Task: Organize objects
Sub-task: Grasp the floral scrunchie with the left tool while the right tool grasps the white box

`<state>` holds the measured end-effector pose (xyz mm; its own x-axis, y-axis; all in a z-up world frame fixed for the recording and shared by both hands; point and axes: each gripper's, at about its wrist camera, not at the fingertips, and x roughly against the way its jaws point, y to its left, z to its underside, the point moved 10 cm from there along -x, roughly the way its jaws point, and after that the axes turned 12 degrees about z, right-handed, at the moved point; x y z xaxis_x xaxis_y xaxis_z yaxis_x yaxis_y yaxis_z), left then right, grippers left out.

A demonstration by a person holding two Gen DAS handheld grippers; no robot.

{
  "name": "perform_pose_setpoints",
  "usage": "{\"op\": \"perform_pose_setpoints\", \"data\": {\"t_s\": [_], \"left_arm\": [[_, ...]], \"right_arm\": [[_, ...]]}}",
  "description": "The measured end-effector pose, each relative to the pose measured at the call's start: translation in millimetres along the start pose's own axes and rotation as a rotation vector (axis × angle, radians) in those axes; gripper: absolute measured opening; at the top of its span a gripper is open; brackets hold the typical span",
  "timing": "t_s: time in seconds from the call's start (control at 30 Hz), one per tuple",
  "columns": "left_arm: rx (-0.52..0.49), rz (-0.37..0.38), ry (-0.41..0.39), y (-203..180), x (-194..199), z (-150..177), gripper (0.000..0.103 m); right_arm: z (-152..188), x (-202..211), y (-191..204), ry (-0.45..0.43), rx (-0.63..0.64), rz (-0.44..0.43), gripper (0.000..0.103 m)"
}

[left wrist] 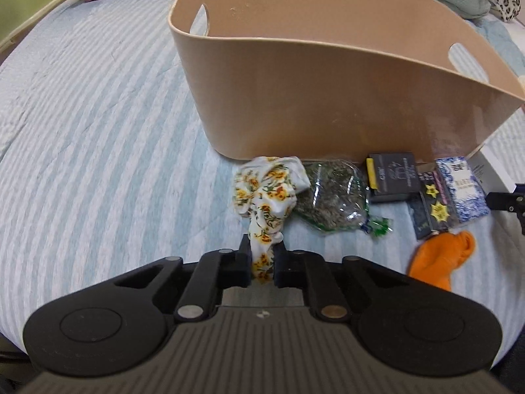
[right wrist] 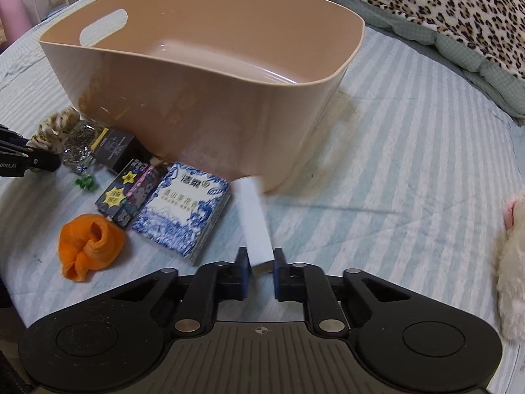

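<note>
Floral cloth (left wrist: 262,197) is pinched in the left gripper (left wrist: 262,256) and a white box (right wrist: 254,220) in the right gripper (right wrist: 259,262), both just before the empty beige tub (right wrist: 210,98), probably bound inside.

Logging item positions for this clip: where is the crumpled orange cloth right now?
The crumpled orange cloth lies on the striped bedspread, lower left in the right wrist view, just in front of the dark starred packet and outside the beige plastic tub.

- Your left gripper (left wrist: 262,256) was matte black, with silver pivot pins and a ribbed grey base.
- Your right gripper (right wrist: 259,262) matched, its pads blue-edged.
</note>
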<state>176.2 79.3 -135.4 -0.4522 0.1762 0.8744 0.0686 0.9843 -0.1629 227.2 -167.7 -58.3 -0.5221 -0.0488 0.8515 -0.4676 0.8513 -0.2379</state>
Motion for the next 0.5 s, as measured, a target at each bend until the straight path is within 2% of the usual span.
{"op": "perform_pose_setpoints", "data": {"t_s": [0.23,0.3,0.33,0.5], "left_arm": [[0.068,0.049,-0.053,6,34,5,0.013],[0.073,0.051,-0.079,7,47,2,0.013],[0.077,0.055,-0.092,8,49,-11,0.013],[0.073,0.068,-0.169,-2,81,-24,0.013]], "right_arm": [[15,34,0,-0.029,-0.065,-0.008,0.012],[15,44,-6,-0.046,-0.09,-0.012,0.012],[16,52,-8,-0.058,-0.103,-0.013,0.012],[-7,80,-28,-0.147,-0.163,-0.015,0.012]]}}
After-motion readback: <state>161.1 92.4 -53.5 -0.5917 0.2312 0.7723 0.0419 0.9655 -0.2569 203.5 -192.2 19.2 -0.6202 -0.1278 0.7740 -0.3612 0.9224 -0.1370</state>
